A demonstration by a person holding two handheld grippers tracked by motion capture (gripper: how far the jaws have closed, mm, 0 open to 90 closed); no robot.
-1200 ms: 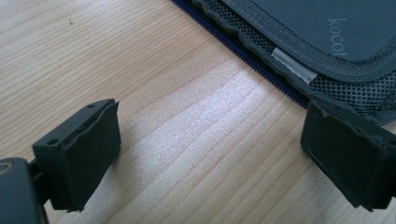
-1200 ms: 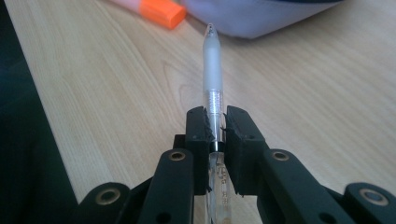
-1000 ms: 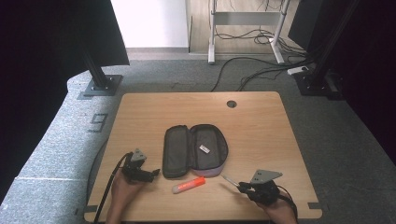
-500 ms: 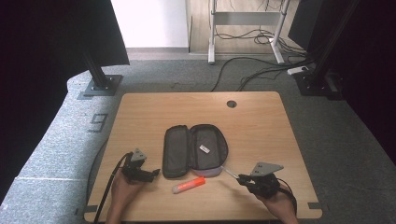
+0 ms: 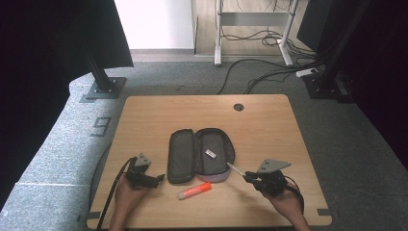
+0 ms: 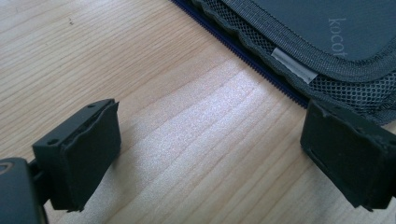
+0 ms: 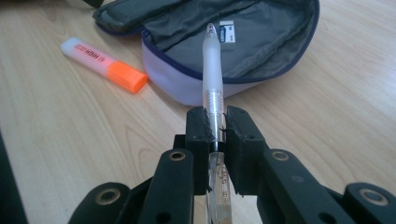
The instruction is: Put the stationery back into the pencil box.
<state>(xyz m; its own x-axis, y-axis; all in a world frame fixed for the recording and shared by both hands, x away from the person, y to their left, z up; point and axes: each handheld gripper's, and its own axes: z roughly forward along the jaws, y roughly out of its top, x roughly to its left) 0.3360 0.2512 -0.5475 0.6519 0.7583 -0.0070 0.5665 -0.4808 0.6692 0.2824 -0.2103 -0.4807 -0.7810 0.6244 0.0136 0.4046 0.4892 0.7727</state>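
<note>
The right gripper [image 7: 215, 122] is clamped on a translucent white plastic pen [image 7: 213, 70], jaws pressed against the ribbed clear section of the barrel, with the tip pointing away toward the top centre of the right gripper view. In the high view the pen [image 5: 235, 169] lies at lower centre-right, its tip just at the lower right edge of the open grey fabric pencil case [image 5: 201, 154].

Handling judgement: the pen looks light, rigid and smooth, so it could pivot or slide between the pads. The present hold near mid-barrel appears sound, and the ribbed band is the sensible place to grip.

Containers: the pencil case [image 7: 243, 42] lies unzipped and spread flat on the wooden table [image 5: 269, 130]. Its soft walls would likely yield if pushed. A small white label or eraser-like piece [image 5: 210, 153] rests in the right half; what it is cannot be told. The left half looks empty.

An orange-capped highlighter [image 5: 194, 190] lies on the table just below the case, apart from it.

The left gripper [image 6: 210, 154] is spread wide and empty, low over the table, with the case's mesh edge [image 6: 299, 70] at the upper right of the left gripper view.
</note>
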